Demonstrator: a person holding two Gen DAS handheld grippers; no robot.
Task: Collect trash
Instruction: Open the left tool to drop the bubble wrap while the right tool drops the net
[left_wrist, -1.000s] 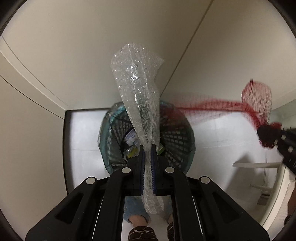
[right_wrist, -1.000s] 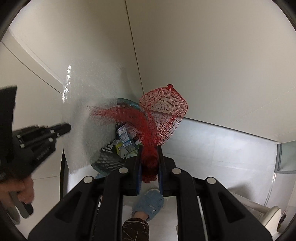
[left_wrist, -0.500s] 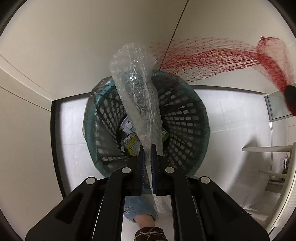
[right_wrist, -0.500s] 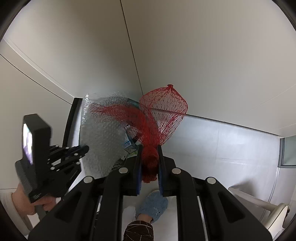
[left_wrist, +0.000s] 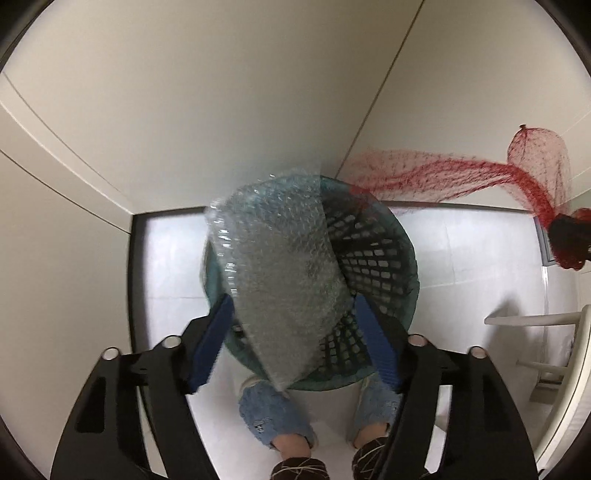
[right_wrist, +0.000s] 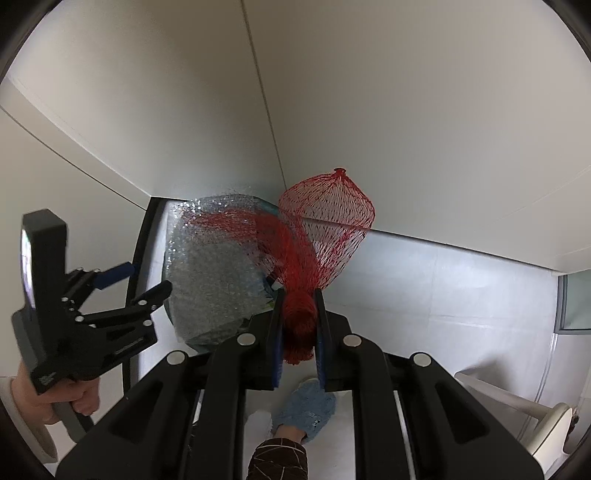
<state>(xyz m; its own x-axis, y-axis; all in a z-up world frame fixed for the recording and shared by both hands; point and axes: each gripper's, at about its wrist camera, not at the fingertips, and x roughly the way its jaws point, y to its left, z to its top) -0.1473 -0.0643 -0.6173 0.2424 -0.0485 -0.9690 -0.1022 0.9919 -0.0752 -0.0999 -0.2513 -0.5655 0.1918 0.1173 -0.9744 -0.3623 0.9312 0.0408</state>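
Observation:
A sheet of clear bubble wrap (left_wrist: 280, 266) lies loose and blurred over the mouth of the teal mesh basket (left_wrist: 384, 258). It covers most of the opening. My left gripper (left_wrist: 291, 302) hangs above the basket with its jaws opening wide; the wrap is between the blue pads (left_wrist: 218, 332) but they do not press on it. My right gripper (right_wrist: 298, 295) is shut on the bunched end of a red net bag (right_wrist: 328, 221), which fans out over the basket's right side. From the right wrist view the left gripper (right_wrist: 147, 278) stands at the left, beside the bubble wrap (right_wrist: 210, 277).
The basket stands on a white tiled floor in a corner between two pale walls (left_wrist: 221, 92). A person's feet in blue slippers (left_wrist: 273, 417) are just in front of it. A white stool (left_wrist: 535, 321) stands at the right. A hand (right_wrist: 77, 398) holds the left gripper's handle.
The left jaws have gone from shut on the rolled bubble wrap to wide apart. The wrap has spread and dropped onto the basket. The left gripper has sunk. The right gripper holds still.

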